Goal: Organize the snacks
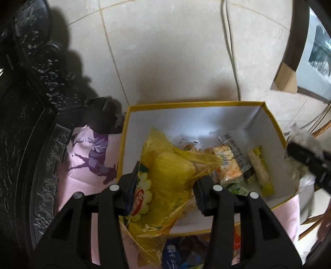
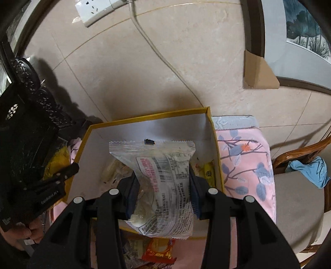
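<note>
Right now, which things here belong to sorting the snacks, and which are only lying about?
For the job:
- yellow-edged box
- yellow bag in the left tongs
- clear packet in the right tongs
- snacks in the box
- red packet outside the box

Lying about:
- white cable
- power strip
- blue cloth on the chair
- pink flowered cloth

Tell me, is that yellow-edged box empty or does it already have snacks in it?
Partly filled. Inside the yellow-edged box lie a rice cracker pack and a yellow stick snack, while much of its white bottom is bare.
</note>
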The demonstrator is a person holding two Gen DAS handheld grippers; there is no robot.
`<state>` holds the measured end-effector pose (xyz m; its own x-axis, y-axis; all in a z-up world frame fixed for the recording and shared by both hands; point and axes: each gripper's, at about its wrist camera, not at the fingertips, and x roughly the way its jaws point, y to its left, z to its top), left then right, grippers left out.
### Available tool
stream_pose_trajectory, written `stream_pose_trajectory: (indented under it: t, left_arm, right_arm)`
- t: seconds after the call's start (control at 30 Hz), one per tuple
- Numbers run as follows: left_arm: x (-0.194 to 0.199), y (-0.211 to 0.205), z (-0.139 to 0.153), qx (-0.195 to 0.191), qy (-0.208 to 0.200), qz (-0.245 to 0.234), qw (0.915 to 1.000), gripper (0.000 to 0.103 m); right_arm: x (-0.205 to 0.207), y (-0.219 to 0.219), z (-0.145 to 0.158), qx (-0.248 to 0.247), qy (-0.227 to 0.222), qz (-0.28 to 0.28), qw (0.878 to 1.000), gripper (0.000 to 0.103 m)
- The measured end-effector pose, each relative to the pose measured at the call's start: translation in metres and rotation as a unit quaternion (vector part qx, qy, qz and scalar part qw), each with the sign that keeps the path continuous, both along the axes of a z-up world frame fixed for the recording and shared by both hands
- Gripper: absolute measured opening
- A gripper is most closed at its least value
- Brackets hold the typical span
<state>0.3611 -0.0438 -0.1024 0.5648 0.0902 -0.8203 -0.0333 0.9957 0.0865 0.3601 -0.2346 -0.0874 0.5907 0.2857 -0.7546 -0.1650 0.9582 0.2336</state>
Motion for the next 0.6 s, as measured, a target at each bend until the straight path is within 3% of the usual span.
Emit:
stream_pose_trajectory:
  t: [0.13, 0.17, 0.2, 0.23, 0.37, 0.43, 0.53, 0.6]
  left_arm:
    - [0.008, -0.002, -0.009, -0.003, 0.003, -0.004, 1.0, 0.046]
    - [0.01, -0.002, -0.01, -0.004, 0.0, 0.001, 1.0, 0.052]
    - [0.011, -0.001, -0.011, 0.001, -0.003, 0.005, 1.0, 0.09]
    - [0.01, -0.001, -0.011, 0.009, -0.009, 0.01, 0.9999, 0.101]
    - [-0.02, -0.004, -0.009, 0.052, -0.042, -0.009, 0.9977, 0.101]
    - [-0.041, 0.0, -0.011, 0.046, -0.045, -0.004, 0.9979, 0.101]
    - [-0.079, 0.009, -0.03, 0.029, -0.033, 0.017, 0.9989, 0.101]
    - [-0.101, 0.016, -0.049, 0.024, -0.018, 0.033, 0.999, 0.101]
  right_arm:
    - [0.012, 0.001, 0.001, -0.008, -0.006, -0.009, 1.0, 0.047]
    - [0.015, 0.001, 0.001, -0.013, -0.004, -0.008, 1.0, 0.067]
    - [0.017, 0.004, 0.001, -0.033, -0.002, -0.007, 0.999, 0.082]
    - [0.016, 0.006, 0.002, -0.05, -0.01, -0.011, 0.999, 0.102]
    - [-0.007, -0.001, 0.011, -0.067, -0.035, -0.006, 0.997, 0.102]
    - [-0.031, -0.01, 0.005, -0.069, -0.021, -0.004, 0.997, 0.102]
    - [-0.077, -0.024, -0.03, -0.083, 0.038, -0.023, 0.996, 0.102]
    - [-0.112, -0.032, -0.067, -0.056, 0.085, -0.045, 0.994, 0.102]
